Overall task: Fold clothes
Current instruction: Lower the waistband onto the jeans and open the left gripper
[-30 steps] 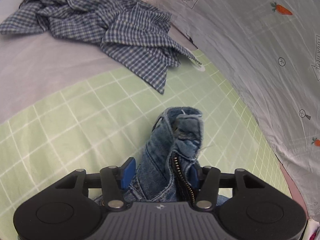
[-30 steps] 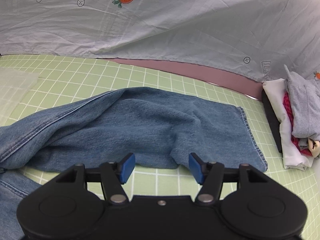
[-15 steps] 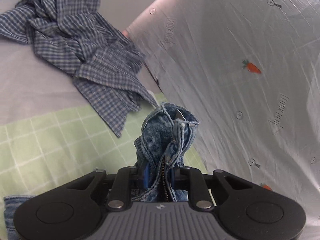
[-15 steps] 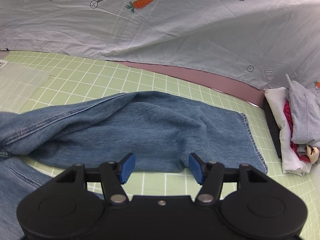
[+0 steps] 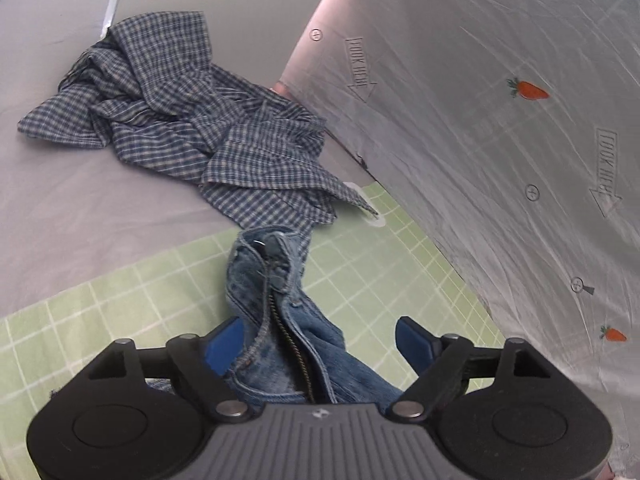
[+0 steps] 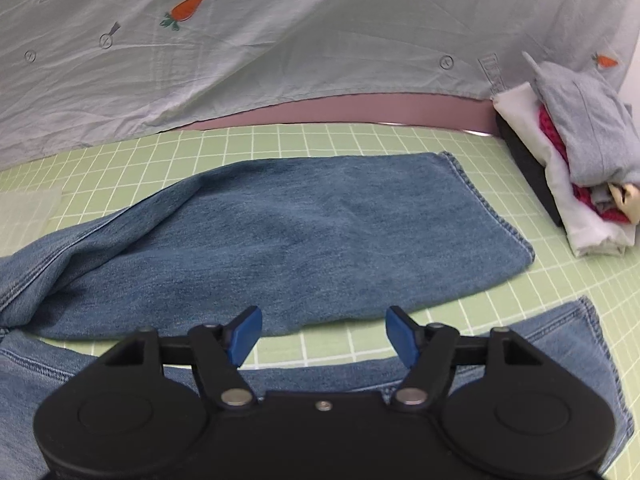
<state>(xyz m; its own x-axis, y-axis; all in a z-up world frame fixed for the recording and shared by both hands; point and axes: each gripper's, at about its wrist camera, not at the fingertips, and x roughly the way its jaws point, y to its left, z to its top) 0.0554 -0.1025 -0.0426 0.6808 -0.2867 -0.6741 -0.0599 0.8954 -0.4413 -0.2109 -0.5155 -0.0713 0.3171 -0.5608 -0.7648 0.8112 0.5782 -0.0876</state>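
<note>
The blue jeans' waistband with its open zipper (image 5: 276,280) lies slumped on the green grid mat (image 5: 120,312), between the wide-apart pads of my left gripper (image 5: 318,342). Its jaws are opening; the left pad is beside the denim and the right pad stands well off it. In the right wrist view one jeans leg (image 6: 320,232) lies flat across the mat, its hem to the right. The other leg (image 6: 560,344) runs under my right gripper (image 6: 324,336). That gripper's jaws are opening too, with nothing between the pads, over the strip of mat between the two legs.
A crumpled blue checked shirt (image 5: 180,120) lies on the grey cover beyond the mat. A pale sheet with carrot prints (image 5: 500,120) hangs along the far side (image 6: 280,40). A stack of folded clothes (image 6: 580,152) sits at the mat's right end.
My left gripper was shut on the jeans' waist half a second ago; its jaws have now spread and the denim has slumped onto the mat. The right view tilted, and the near leg came into view.
</note>
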